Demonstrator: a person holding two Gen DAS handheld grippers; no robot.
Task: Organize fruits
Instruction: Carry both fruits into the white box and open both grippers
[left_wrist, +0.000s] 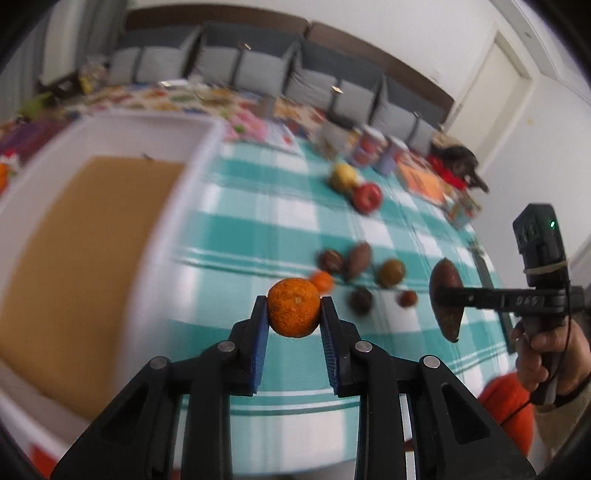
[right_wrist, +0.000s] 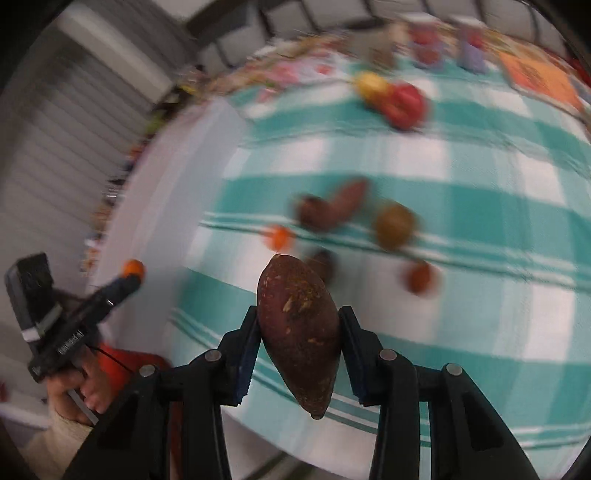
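Carrying two items at once: white tray (left_wrist: 192, 155) with tan liner sits left, still empty. Left gripper (left_wrist: 293, 314) pinches an orange (left_wrist: 293, 313) by its sides, clear of the checked tablecloth (left_wrist: 258, 206). Right gripper (right_wrist: 299, 332) clamps a sweet potato (right_wrist: 299, 332) mid-body, ends overhanging. Risk: potato pivots or slips; round orange may squirt out. Loose fruits (left_wrist: 364, 269) remain right.

Teal-white checked cloth (left_wrist: 258, 206) covers the bench. Grey sofa cushions (left_wrist: 258, 70) along far wall, white door (left_wrist: 495, 85) right, blurred jars (left_wrist: 373, 149) at the cloth's far edge.
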